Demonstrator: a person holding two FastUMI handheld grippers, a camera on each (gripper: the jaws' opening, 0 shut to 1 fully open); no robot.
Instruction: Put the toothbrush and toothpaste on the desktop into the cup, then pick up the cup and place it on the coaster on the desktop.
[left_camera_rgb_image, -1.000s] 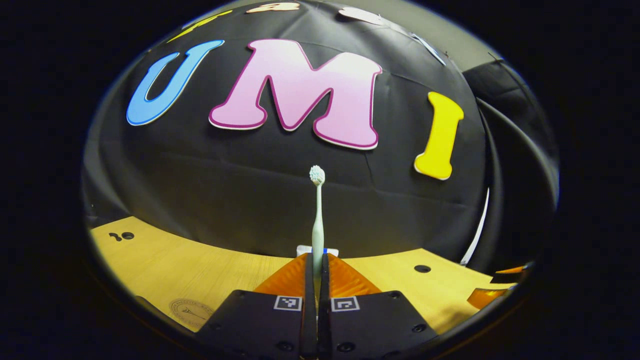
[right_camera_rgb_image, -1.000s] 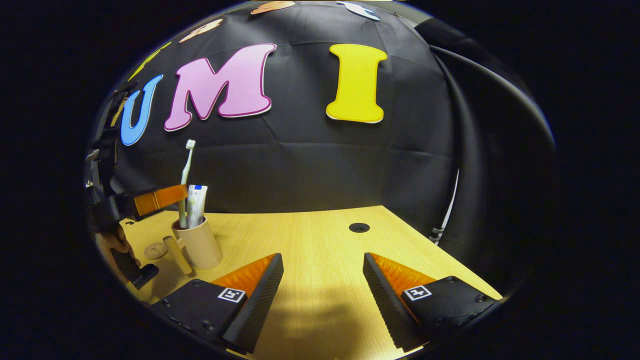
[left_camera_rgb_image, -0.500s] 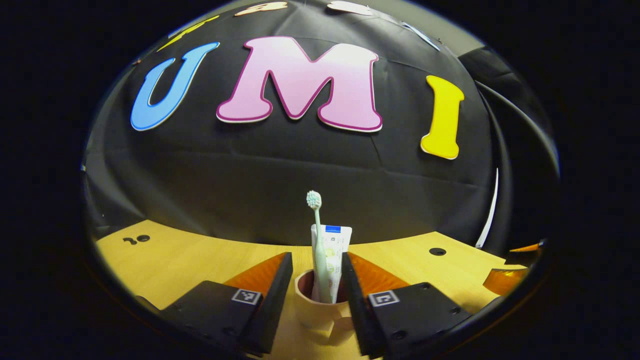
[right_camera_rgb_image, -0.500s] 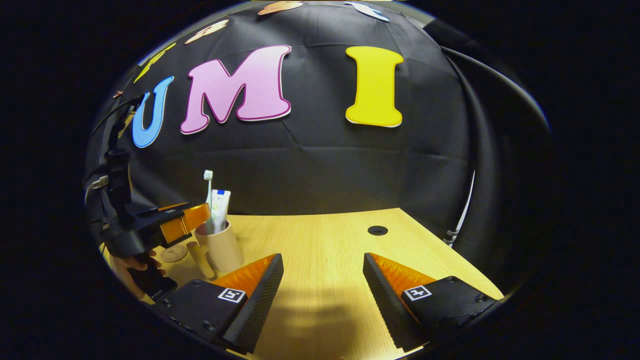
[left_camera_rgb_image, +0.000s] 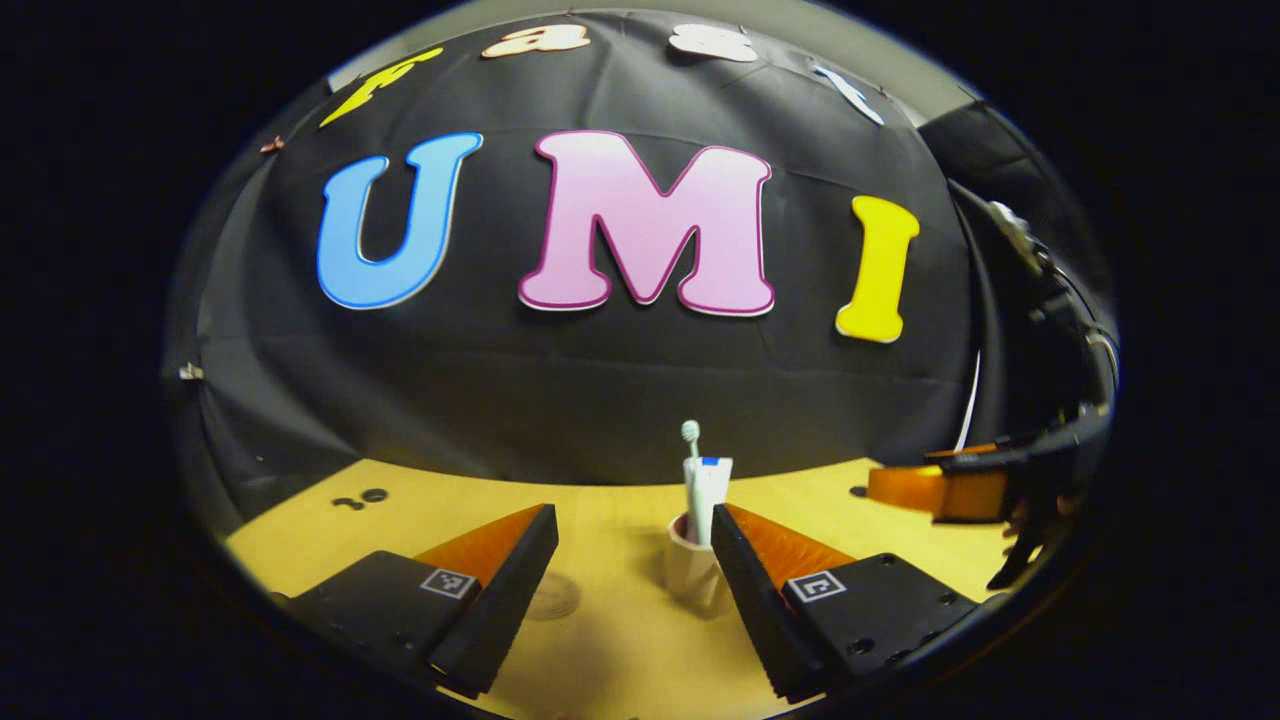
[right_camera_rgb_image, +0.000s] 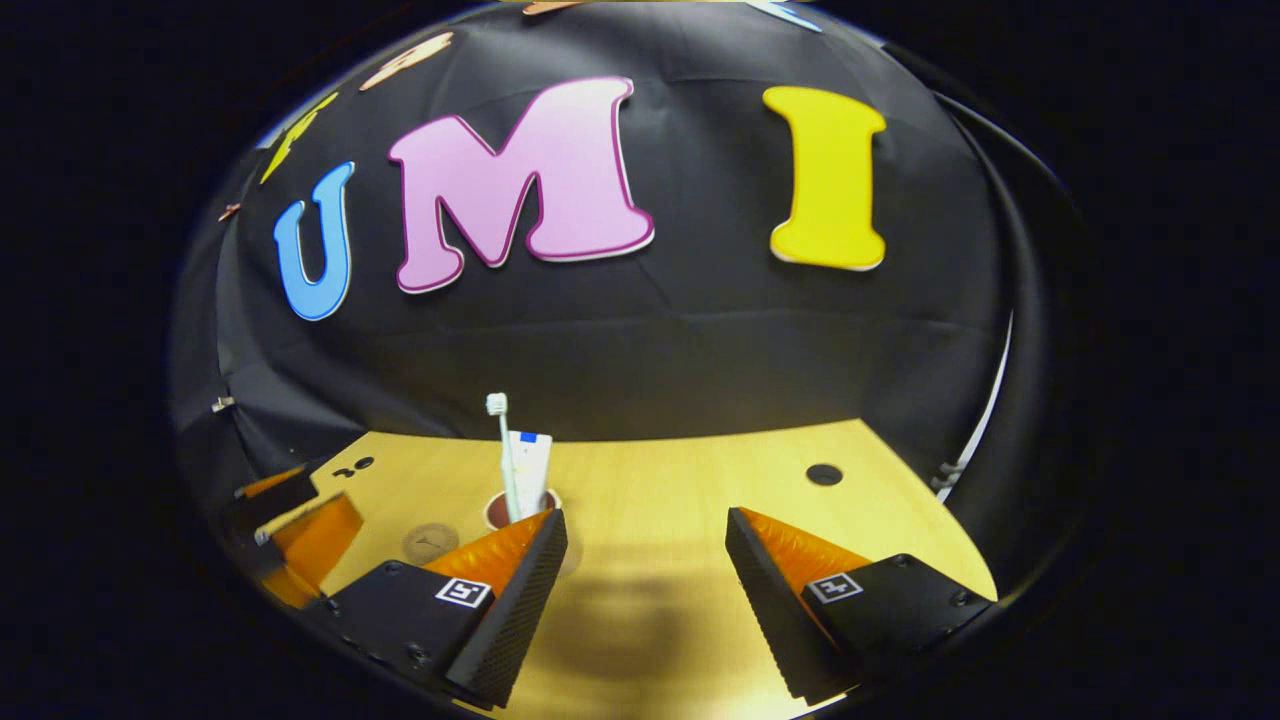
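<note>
A beige cup (left_camera_rgb_image: 688, 570) stands on the wooden desktop (left_camera_rgb_image: 610, 650) with a pale toothbrush (left_camera_rgb_image: 690, 440) and a white toothpaste tube (left_camera_rgb_image: 708, 488) upright inside it. My left gripper (left_camera_rgb_image: 632, 520) is open and empty, and the cup sits just ahead beside its right finger. A round coaster (left_camera_rgb_image: 553, 597) lies to the cup's left. In the right gripper view, the cup (right_camera_rgb_image: 497, 512) shows partly behind the left finger of my open right gripper (right_camera_rgb_image: 645, 522), with the toothbrush (right_camera_rgb_image: 498, 425), toothpaste (right_camera_rgb_image: 528, 462) and coaster (right_camera_rgb_image: 430, 543).
Round holes mark the desktop (right_camera_rgb_image: 650, 470) at the right (right_camera_rgb_image: 824, 474) and far left (left_camera_rgb_image: 365, 497). The right gripper (left_camera_rgb_image: 950, 492) hangs over the table's right side in the left gripper view. The left gripper (right_camera_rgb_image: 300, 530) shows at the left in the right gripper view.
My left gripper opened and let go of the toothbrush, which now stands in the cup, then drew back. The right gripper shifted so the cup sits nearer its left finger.
</note>
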